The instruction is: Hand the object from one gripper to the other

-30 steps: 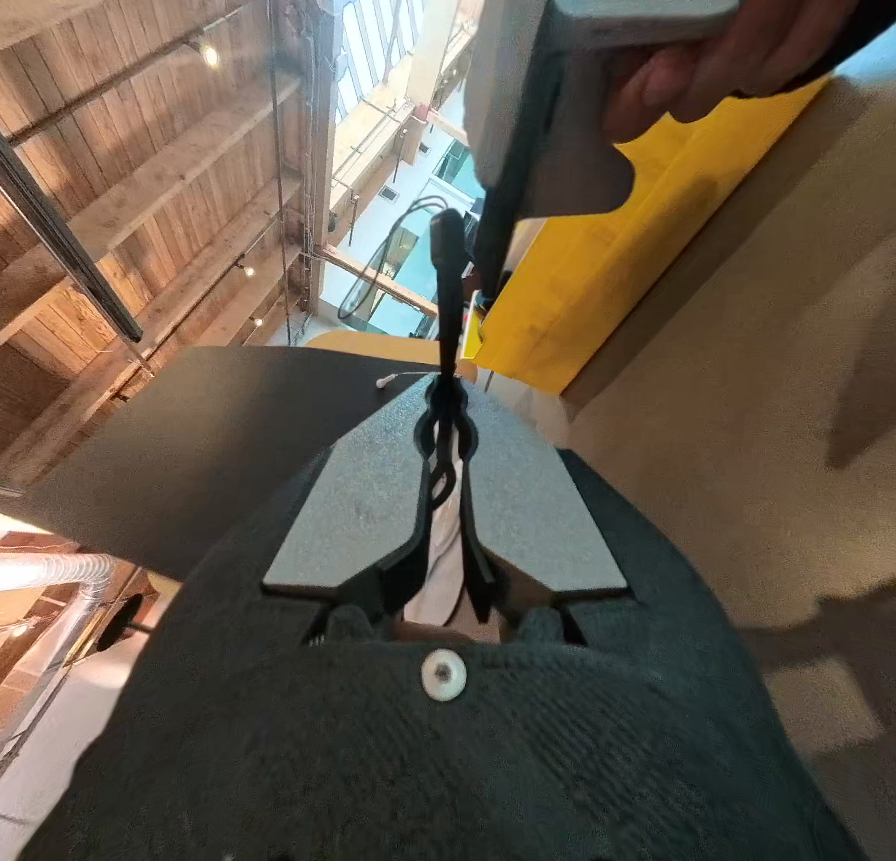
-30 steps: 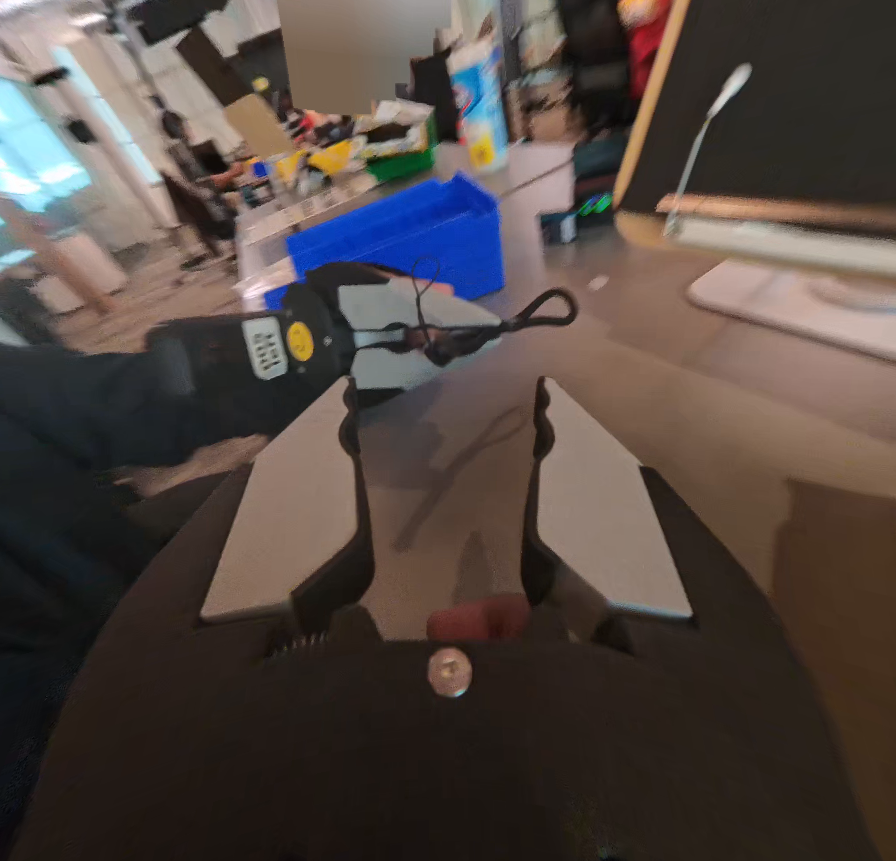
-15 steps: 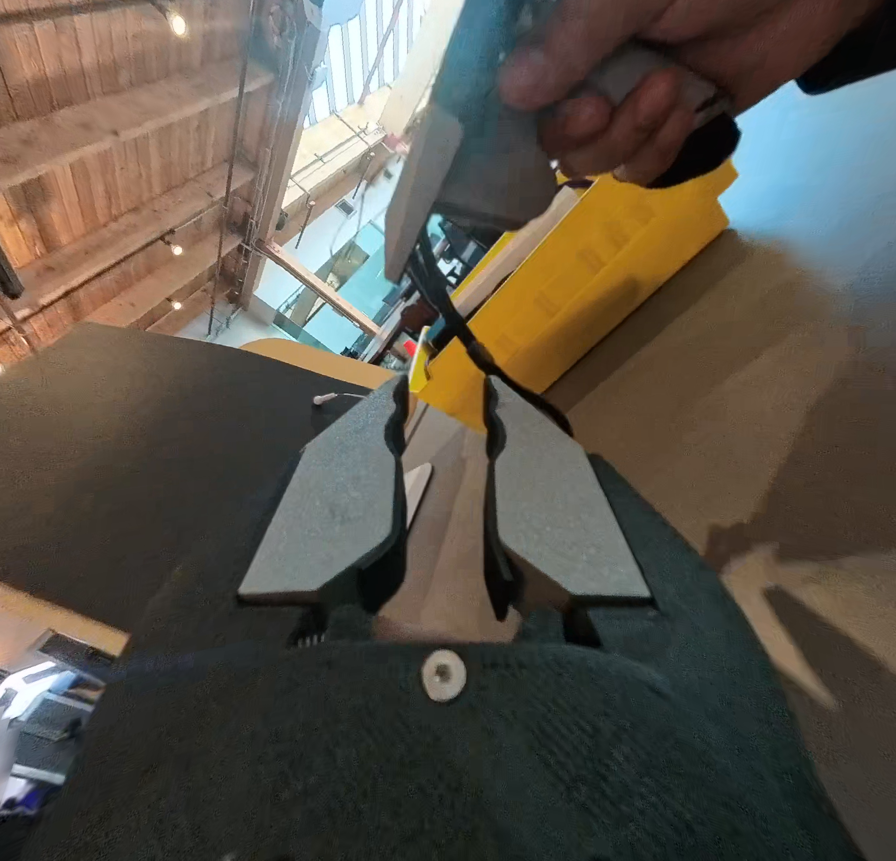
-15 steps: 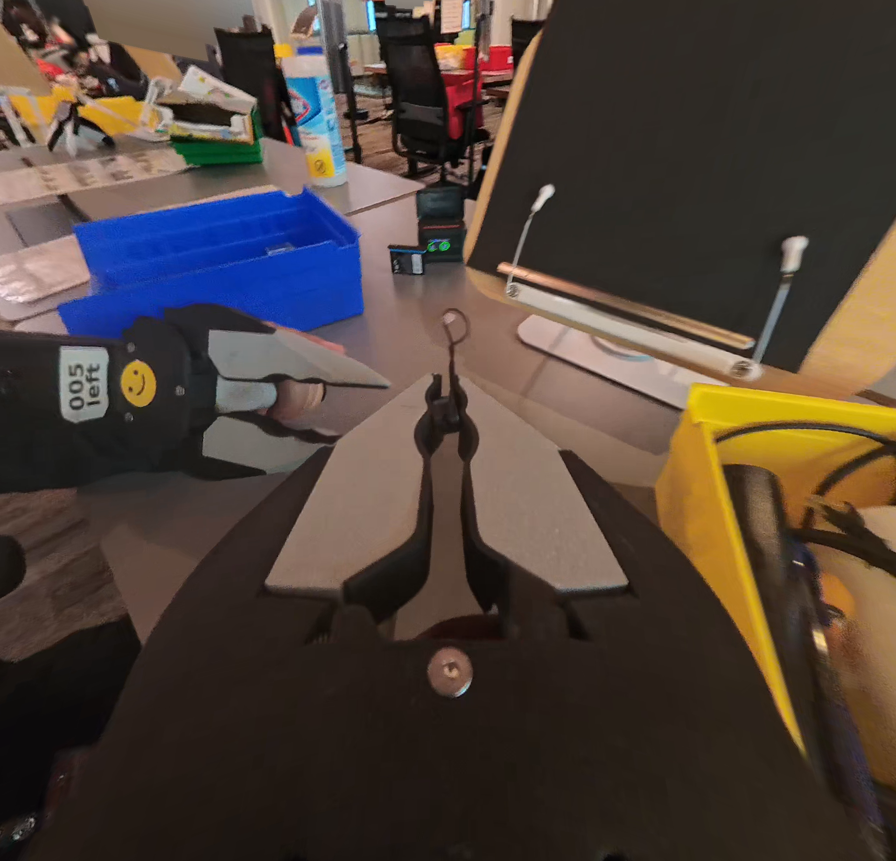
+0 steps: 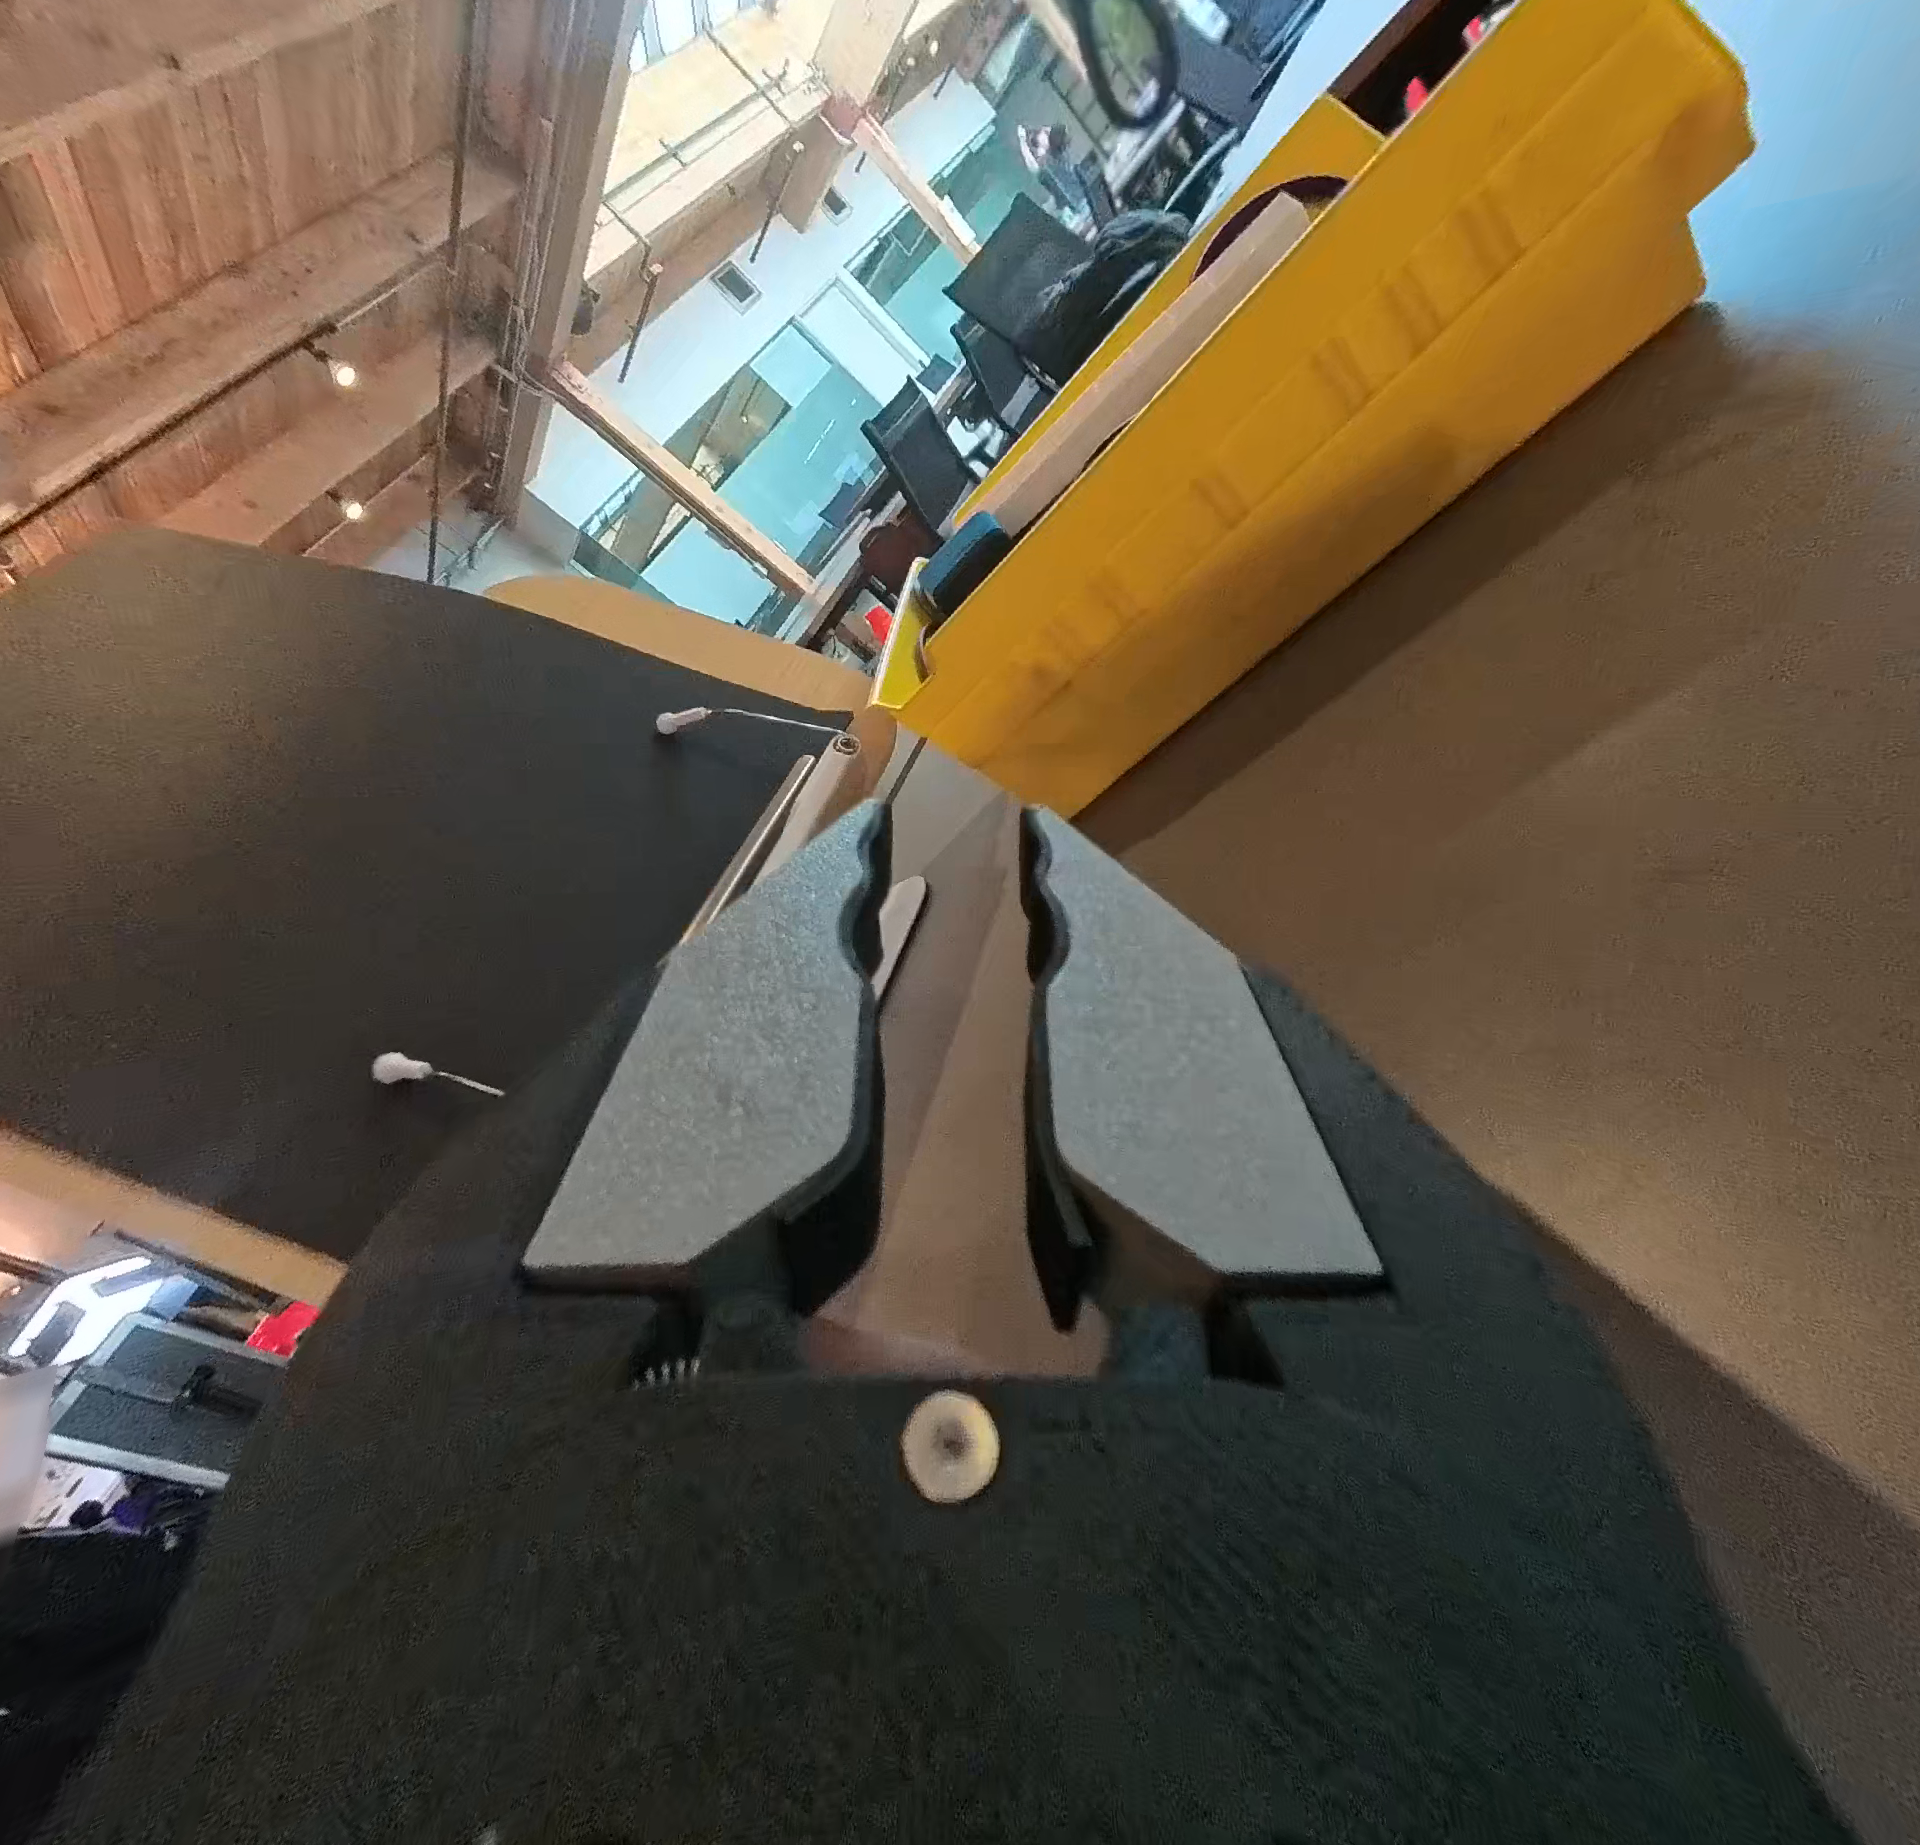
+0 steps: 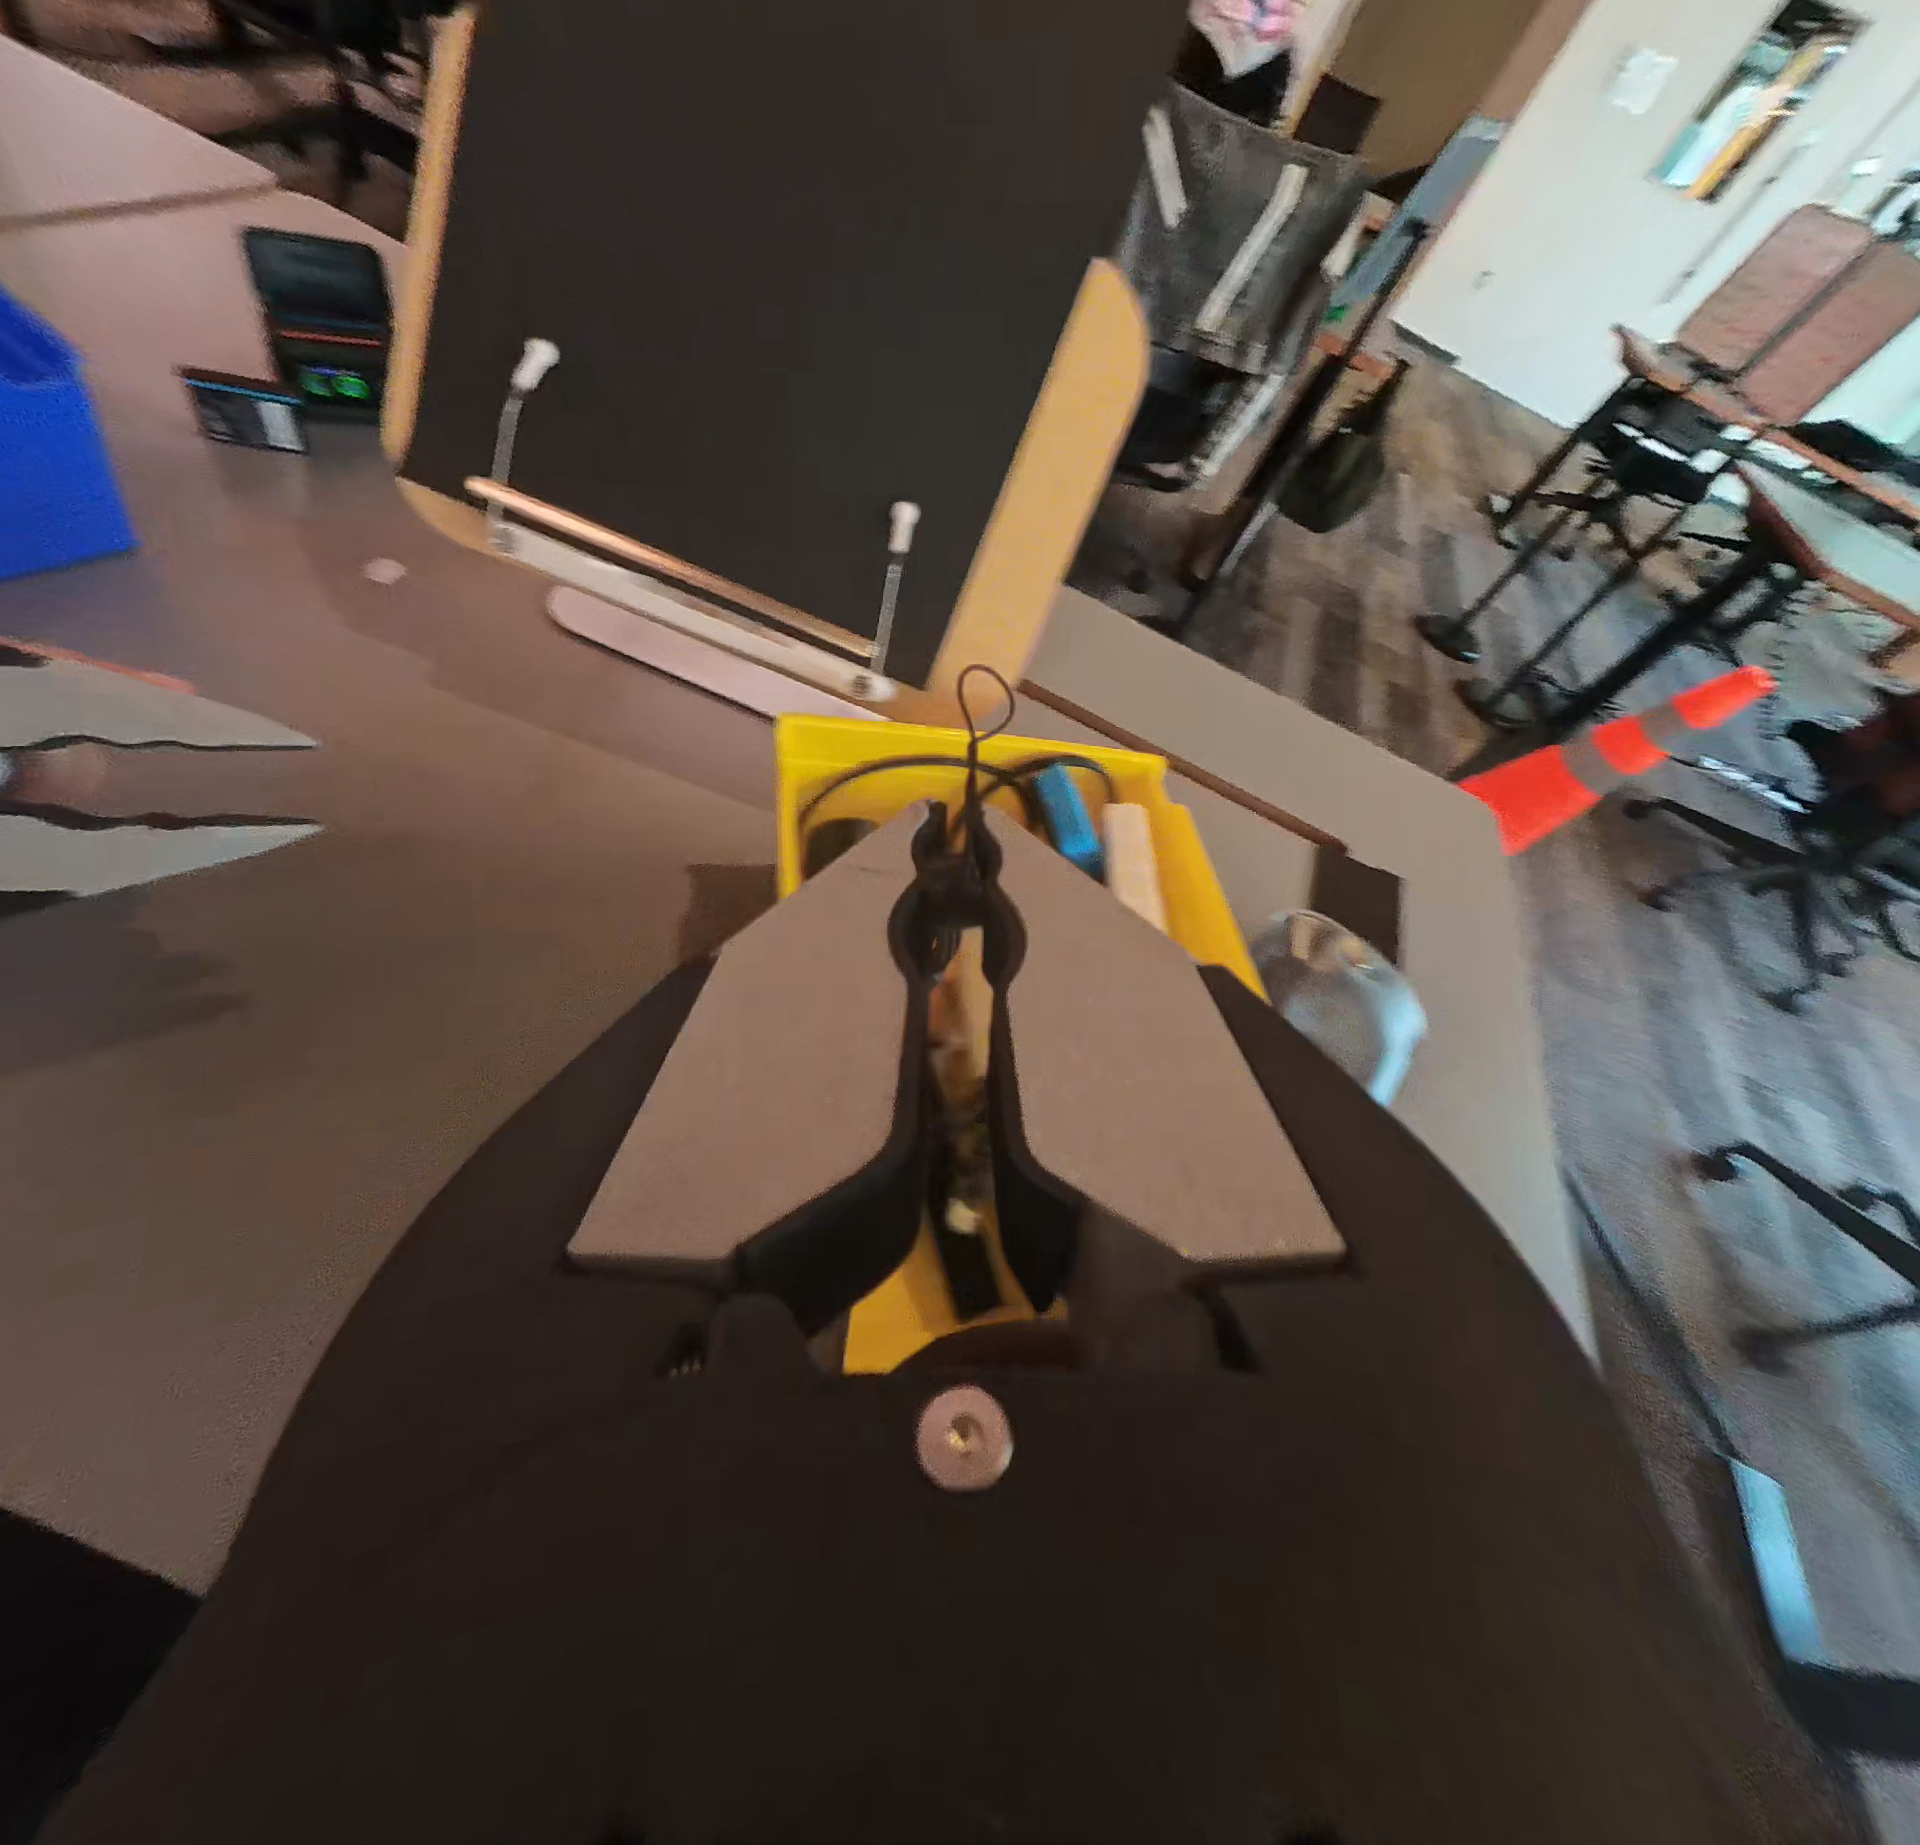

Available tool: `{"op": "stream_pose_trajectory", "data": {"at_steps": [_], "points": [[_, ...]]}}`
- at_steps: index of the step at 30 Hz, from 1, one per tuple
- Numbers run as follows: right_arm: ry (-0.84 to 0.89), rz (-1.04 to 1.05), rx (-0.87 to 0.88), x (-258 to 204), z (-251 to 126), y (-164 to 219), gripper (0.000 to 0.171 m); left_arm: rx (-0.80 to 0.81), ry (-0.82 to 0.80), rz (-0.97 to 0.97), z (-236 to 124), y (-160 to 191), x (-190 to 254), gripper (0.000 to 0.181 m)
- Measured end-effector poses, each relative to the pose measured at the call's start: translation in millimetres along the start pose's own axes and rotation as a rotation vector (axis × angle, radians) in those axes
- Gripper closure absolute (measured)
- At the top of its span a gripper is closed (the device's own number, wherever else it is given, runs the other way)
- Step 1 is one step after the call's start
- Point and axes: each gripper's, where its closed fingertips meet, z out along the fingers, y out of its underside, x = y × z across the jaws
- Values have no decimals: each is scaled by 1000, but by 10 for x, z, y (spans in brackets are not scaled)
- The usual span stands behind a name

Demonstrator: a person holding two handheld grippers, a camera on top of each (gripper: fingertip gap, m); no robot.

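Observation:
The object is a thin black cord with a small loop point(image 6: 982, 699) at its end. My right gripper point(image 6: 961, 819) is shut on the cord, and the loop sticks out past the fingertips. It holds the cord above a yellow bin point(image 6: 1184, 839) that has cables and a blue item inside. My left gripper point(image 5: 951, 829) is open and empty, low over the brown table point(image 5: 1558, 860). Its fingers point(image 6: 156, 787) show at the far left of the right wrist view. A black loop point(image 5: 1117, 50) hangs at the top of the left wrist view above the yellow bin point(image 5: 1351, 424).
A black board on a tan stand point(image 6: 779, 289) stands behind the bin and also shows in the left wrist view point(image 5: 260, 860). A blue bin point(image 6: 42, 455) and a small dark device point(image 6: 317, 330) are at far left. A clear cup point(image 6: 1340, 995) sits right of the bin, near the table edge. The grippers' ends are close to 25 cm from one another.
One second ago my left gripper held the cord and the right was open. The right shut on it, the left let go, and the right carried it over the yellow bin.

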Motion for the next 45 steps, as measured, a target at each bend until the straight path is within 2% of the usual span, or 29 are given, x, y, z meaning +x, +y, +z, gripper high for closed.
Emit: {"op": "stream_pose_trajectory", "data": {"at_steps": [5,11,14,15,16,18,19,21,23,24,26,27,30,34,36,38,41,42,43,44,45], "points": [[123,-41,-68,570,16,-39,171,-40,8,5,36,100,-1,160],[83,-40,-159,635,492,63,171,-62,24,24,58,147,40,162],[-36,69,-263,464,891,361,171,-71,28,17,80,163,43,162],[-107,124,-365,349,1023,585,167,-78,31,4,75,175,38,162],[-141,155,-484,283,1116,822,151,-90,41,-16,71,192,49,161],[-45,106,-596,364,1222,1064,148,-123,60,-65,83,255,73,156],[11,69,-557,397,1248,995,152,-139,71,-95,97,294,94,155],[-13,61,-391,210,1248,665,149,-191,90,-155,124,406,122,148],[-110,99,-286,-100,1191,419,129,-238,99,-185,130,515,133,146],[-160,118,-281,-260,1169,386,124,-262,104,-192,135,566,143,146],[-249,144,-302,-577,1158,400,95,-306,112,-200,132,649,158,143],[-290,147,-288,-742,1160,393,87,-314,107,-198,132,664,153,142],[-422,143,-231,-1310,1164,416,89,-335,121,-199,102,663,194,142],[-543,140,-251,-1949,1282,734,97,-352,126,-317,46,564,152,144],[-613,206,-299,-2160,1353,946,99,-329,98,-391,-37,450,49,141],[-667,245,-342,-2278,1403,1146,100,-314,138,-489,-202,295,65,131],[-646,90,-452,-2327,1446,1542,101,-290,294,-517,-663,-30,85,125],[-621,36,-421,-2310,1461,1547,108,-244,382,-505,-888,-206,59,125],[-615,-2,-431,-2307,1446,1588,106,-195,457,-486,-1138,-377,-41,130],[-621,-22,-424,-2318,1434,1590,106,-181,467,-472,-1352,-433,-266,134],[-628,-30,-419,-2328,1429,1592,104,-199,435,-462,-1535,-400,-571,130]]}}
